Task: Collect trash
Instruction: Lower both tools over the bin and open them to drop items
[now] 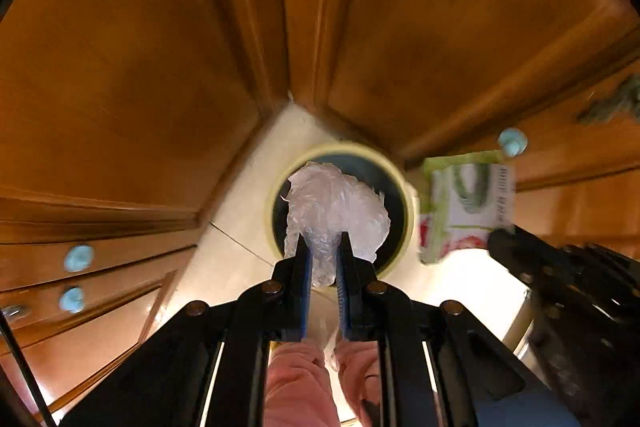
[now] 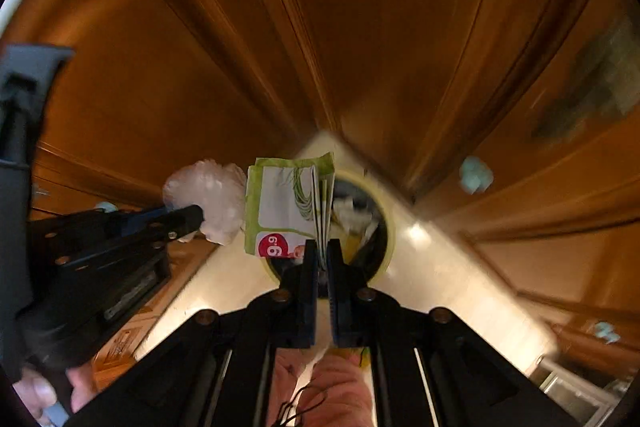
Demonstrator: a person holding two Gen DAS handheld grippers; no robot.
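My left gripper [image 1: 323, 241] is shut on a crumpled clear plastic wrap [image 1: 338, 209] and holds it over the round yellow-rimmed trash bin [image 1: 406, 199] on the pale floor. My right gripper [image 2: 322, 247] is shut on a folded green-and-white paper flyer [image 2: 286, 205] with a red price tag, above the same bin [image 2: 386, 227], which holds some trash. The flyer [image 1: 464, 205] and right gripper also show at the right of the left wrist view. The plastic wrap [image 2: 208, 199] and left gripper [image 2: 188, 217] show at the left of the right wrist view.
Wooden cabinet doors [image 1: 140, 47] close around the bin in a corner. Drawers with pale blue knobs [image 1: 78, 258] are at the left, another knob [image 1: 512, 142] at the right. The pale tiled floor [image 2: 460, 287] runs toward me.
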